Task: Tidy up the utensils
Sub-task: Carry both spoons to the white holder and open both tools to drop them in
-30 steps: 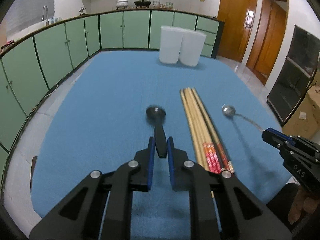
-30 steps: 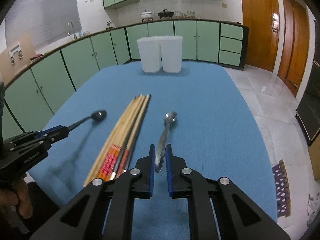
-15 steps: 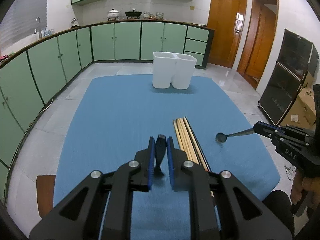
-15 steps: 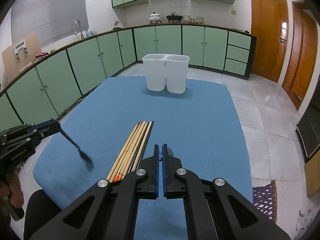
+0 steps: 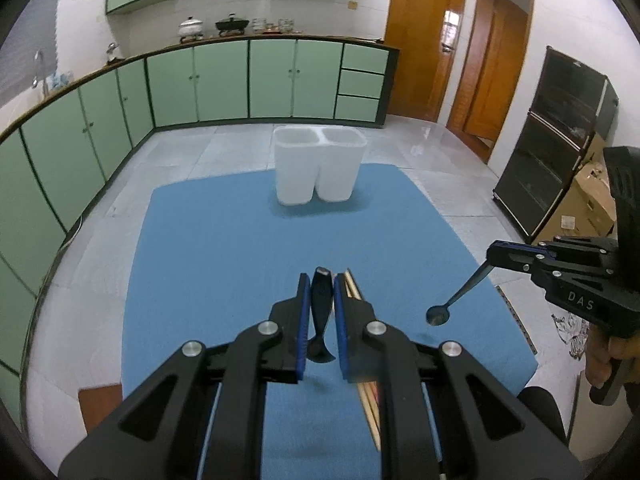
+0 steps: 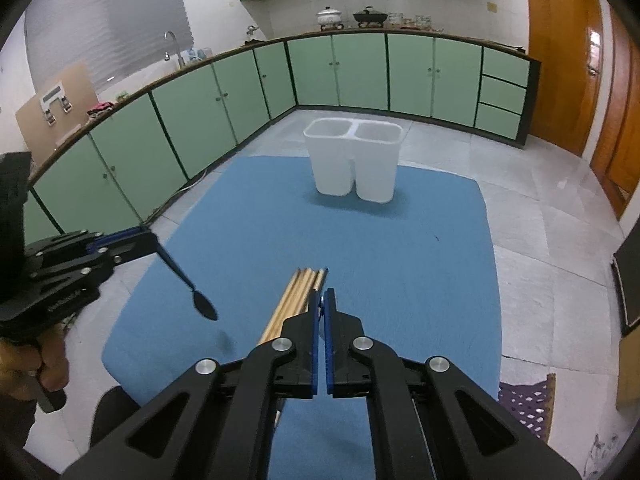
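Left wrist view: left tongs [image 5: 321,294] clenched on black spoon [image 5: 320,312], lifted off table [image 5: 208,248]. White holder [image 5: 318,170] way ahead, looks empty. Chopsticks [image 5: 370,404] just right of tongs, on table.

Right wrist view: right tongs [image 6: 322,310] clamped on metal spoon [image 6: 321,320], mostly hidden. So both spoons up, nothing sorted yet imo.

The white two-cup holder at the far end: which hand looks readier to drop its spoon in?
Neither by much. The left gripper holds the black spoon, the right gripper the metal spoon. Both hang over the near edge, the white holder far ahead; I'd lean left.
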`<state>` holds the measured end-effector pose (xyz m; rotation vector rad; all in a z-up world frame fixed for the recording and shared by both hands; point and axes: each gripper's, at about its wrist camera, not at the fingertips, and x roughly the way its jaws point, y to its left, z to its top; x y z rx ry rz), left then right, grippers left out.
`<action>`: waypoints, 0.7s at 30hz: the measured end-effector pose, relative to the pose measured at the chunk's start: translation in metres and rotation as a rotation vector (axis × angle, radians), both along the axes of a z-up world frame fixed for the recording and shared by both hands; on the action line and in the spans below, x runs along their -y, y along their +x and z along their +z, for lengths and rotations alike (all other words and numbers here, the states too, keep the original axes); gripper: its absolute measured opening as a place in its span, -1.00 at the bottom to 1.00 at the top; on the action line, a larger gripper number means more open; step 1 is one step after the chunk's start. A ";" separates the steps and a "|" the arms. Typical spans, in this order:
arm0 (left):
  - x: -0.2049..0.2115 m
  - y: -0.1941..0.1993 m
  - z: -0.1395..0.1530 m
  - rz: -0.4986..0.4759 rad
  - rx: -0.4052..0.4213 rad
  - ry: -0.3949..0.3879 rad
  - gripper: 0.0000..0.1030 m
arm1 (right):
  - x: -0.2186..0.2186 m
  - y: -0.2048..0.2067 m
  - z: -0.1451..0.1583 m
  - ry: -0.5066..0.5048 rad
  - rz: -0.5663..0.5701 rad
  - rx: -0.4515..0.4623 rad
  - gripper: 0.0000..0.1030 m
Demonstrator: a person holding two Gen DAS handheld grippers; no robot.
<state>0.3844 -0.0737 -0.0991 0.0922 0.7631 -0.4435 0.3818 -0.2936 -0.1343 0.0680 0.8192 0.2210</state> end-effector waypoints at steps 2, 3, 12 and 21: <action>0.007 0.012 0.009 -0.011 0.009 0.010 -0.79 | -0.001 0.011 0.012 -0.004 0.010 0.001 -0.95; 0.010 0.021 0.015 -0.016 0.013 0.014 -0.79 | -0.001 0.017 0.018 -0.007 0.013 0.002 -0.95; 0.039 0.101 0.064 0.003 0.087 0.017 -0.79 | 0.009 0.110 0.082 0.007 -0.022 0.040 -0.95; 0.067 0.205 0.081 0.074 0.108 -0.043 -0.79 | 0.037 0.207 0.103 0.063 -0.108 0.091 -0.95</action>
